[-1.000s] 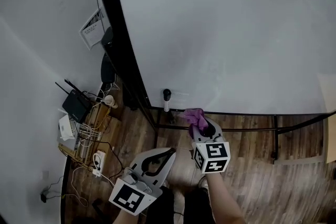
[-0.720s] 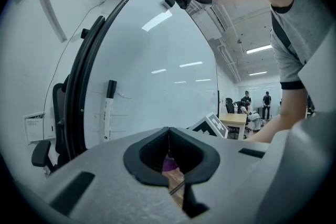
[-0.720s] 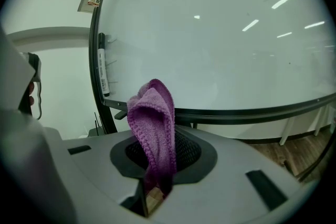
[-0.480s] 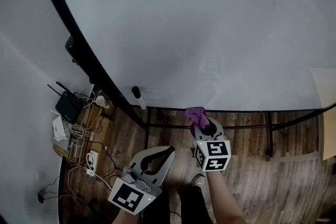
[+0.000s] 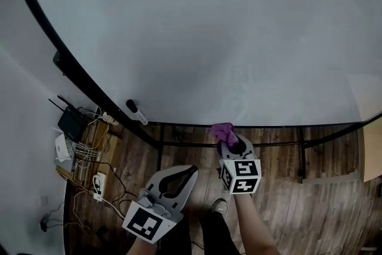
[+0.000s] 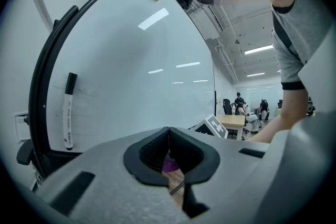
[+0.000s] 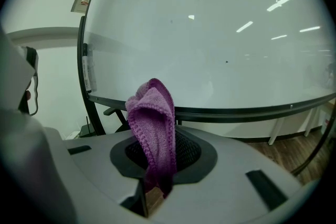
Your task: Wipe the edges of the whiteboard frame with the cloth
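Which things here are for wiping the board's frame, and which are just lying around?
For the job: cloth, frame, whiteboard.
Lying about: marker, router, power strip.

Marker [image 5: 136,111] on whiteboard [image 5: 209,39], left of cloth [image 5: 222,130]

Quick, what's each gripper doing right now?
Left gripper: shut, holding nothing.
Right gripper: shut on the cloth.
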